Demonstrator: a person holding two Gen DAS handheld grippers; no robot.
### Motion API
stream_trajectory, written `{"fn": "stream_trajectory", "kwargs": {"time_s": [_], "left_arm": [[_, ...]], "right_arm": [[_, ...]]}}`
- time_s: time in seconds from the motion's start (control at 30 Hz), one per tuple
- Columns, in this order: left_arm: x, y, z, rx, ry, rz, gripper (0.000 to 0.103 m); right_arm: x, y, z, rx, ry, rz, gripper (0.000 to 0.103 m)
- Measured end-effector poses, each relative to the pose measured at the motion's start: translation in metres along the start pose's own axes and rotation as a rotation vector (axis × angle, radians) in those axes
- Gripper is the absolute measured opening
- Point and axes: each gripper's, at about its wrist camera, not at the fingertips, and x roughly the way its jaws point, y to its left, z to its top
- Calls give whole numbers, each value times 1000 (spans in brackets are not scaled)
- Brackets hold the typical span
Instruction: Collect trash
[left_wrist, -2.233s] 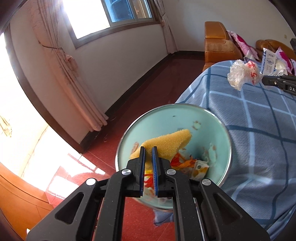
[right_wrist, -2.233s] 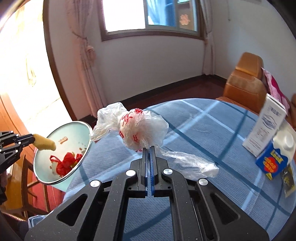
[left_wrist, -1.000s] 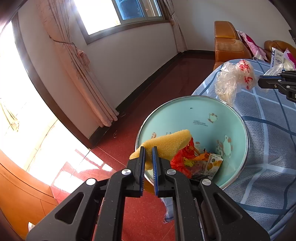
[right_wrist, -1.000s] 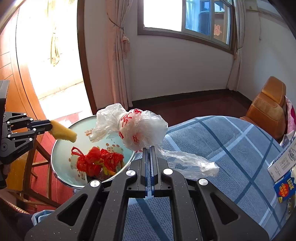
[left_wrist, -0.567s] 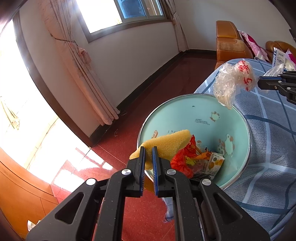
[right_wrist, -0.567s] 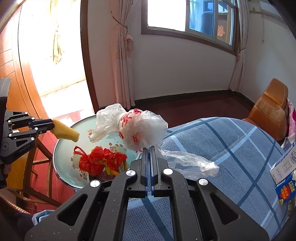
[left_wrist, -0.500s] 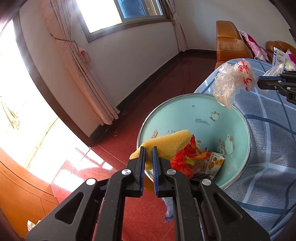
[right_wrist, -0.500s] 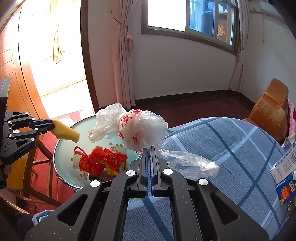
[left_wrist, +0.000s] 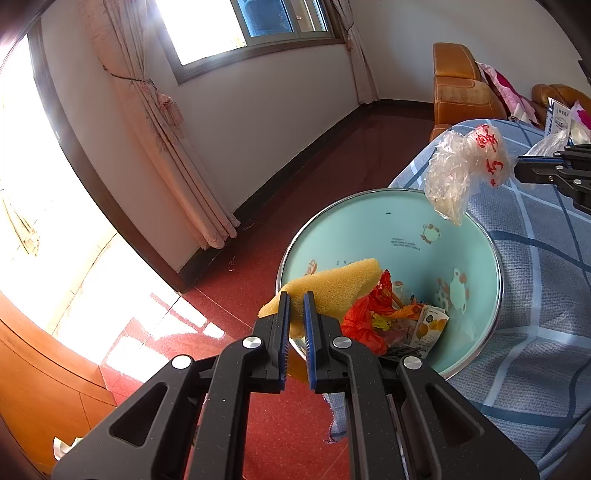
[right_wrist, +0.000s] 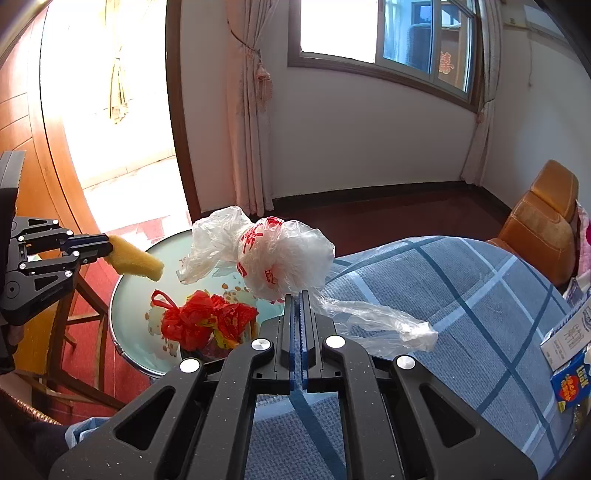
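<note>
A pale blue bin (left_wrist: 476, 236) (right_wrist: 133, 295) with a metal rim stands against the table's edge and holds red plastic (left_wrist: 360, 321) (right_wrist: 199, 321) and a small printed carton (left_wrist: 428, 326). My left gripper (left_wrist: 295, 297) (right_wrist: 107, 245) is shut on a yellow sponge (left_wrist: 332, 284) (right_wrist: 135, 260), which hangs over the bin's near rim. My right gripper (right_wrist: 297, 295) (left_wrist: 517, 166) is shut on a crumpled clear plastic bag with red print (right_wrist: 273, 258) (left_wrist: 465, 166). That bag hangs over the bin's far rim beside the table.
The table wears a blue checked cloth (right_wrist: 461, 295) (left_wrist: 546, 295). Cartons (right_wrist: 569, 347) stand at its right edge. Orange chairs (left_wrist: 458, 88) (right_wrist: 543, 225) are behind it. A wooden chair frame (right_wrist: 70, 332) stands left of the bin on red floor (left_wrist: 229, 280). Curtains (left_wrist: 166, 122) hang on the wall.
The plastic bag in my right gripper has drifted slightly toward the bin's rim. My left gripper with the sponge has stayed put.
</note>
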Motion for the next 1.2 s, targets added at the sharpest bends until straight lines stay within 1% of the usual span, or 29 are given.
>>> {"fn": "stream_trajectory", "kwargs": {"time_s": [0.43, 0.67, 0.7, 0.73, 0.77, 0.8, 0.83, 0.87, 0.93, 0.97, 1.0, 1.07, 1.1, 1.13, 1.17, 1.2], "left_arm": [[-1, 1, 1, -4, 0, 0, 7], [-2, 0, 3, -6, 1, -12, 9], [-3, -1, 3, -9, 0, -14, 13], [-3, 0, 3, -15, -3, -17, 13], [-3, -1, 3, -17, -2, -20, 20], [-4, -2, 3, -15, -4, -21, 31], [-4, -2, 3, -15, -6, -19, 36], [-5, -3, 3, -18, -10, -19, 43], [-8, -3, 4, -28, -17, -32, 46], [-9, -2, 5, -35, -23, -34, 54], [-13, 0, 6, -49, -39, -32, 65], [-19, 2, 8, -68, -64, -34, 71], [-24, 3, 10, -75, -80, -43, 71], [-28, 3, 11, -78, -94, -45, 72], [-32, 3, 12, -84, -108, -44, 74], [-37, 3, 13, -94, -124, -46, 78]], "right_arm": [[1, 5, 3, -9, -2, 7, 3], [3, 9, 3, -22, 3, 30, 3], [4, 11, 3, -26, 7, 48, 4], [4, 12, 3, -33, 9, 58, 5], [4, 14, 2, -39, 7, 63, 18], [3, 15, 2, -43, -4, 66, 31], [1, 16, 2, -40, -11, 69, 41], [1, 15, 2, -33, -12, 73, 41], [-1, 12, 0, -25, -15, 64, 41], [-2, 10, 0, -20, -19, 59, 41], [-5, 6, -2, -9, -25, 51, 42], [-15, -2, -4, 18, -43, 40, 46], [-22, -7, -7, 43, -57, 35, 46], [-29, -11, -10, 64, -69, 31, 49], [-39, -16, -14, 92, -83, 21, 51], [-44, -19, -17, 108, -91, 11, 51]]}}
